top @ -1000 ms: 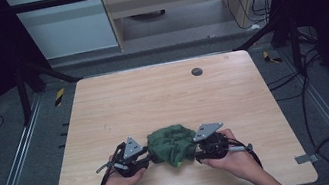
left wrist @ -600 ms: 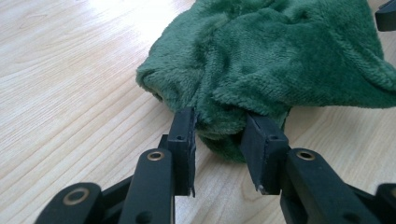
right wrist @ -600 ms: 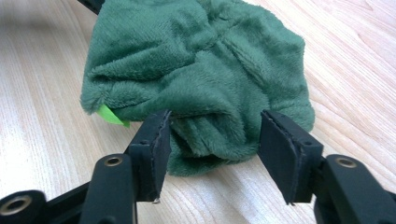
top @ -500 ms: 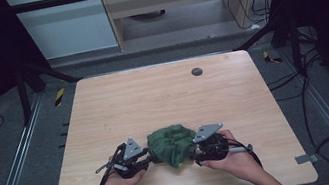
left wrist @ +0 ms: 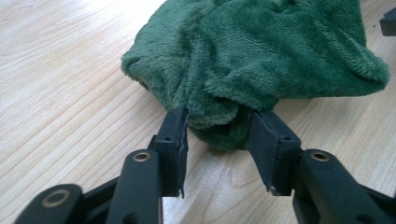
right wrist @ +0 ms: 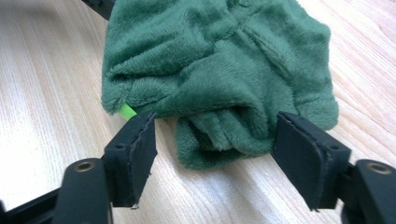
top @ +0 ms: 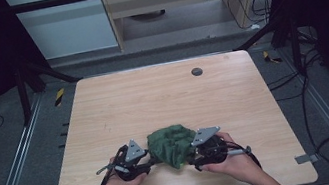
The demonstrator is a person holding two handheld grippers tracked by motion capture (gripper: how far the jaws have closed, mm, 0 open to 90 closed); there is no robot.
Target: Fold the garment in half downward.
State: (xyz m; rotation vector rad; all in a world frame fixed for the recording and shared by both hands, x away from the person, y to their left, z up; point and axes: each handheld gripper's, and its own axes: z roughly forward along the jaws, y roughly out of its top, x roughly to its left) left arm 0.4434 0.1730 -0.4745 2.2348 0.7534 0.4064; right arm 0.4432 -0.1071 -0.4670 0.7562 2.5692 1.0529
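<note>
Both grippers (top: 152, 159) (top: 189, 155) just opening — green cloth (top: 172, 143) bunched between them, folds inside loosened jaws

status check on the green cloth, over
Left tongs and right tongs just opening, jaws apart around folds of green cloth. Cloth bunched on table. Nothing in the way.

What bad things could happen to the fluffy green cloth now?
1. The fluffy green cloth sits bunched between both grippers; the left gripper and right gripper have just been opening, so its folds may flop loose.
2. A fold lies between each pair of jaws and might snag if pulled away.
</note>
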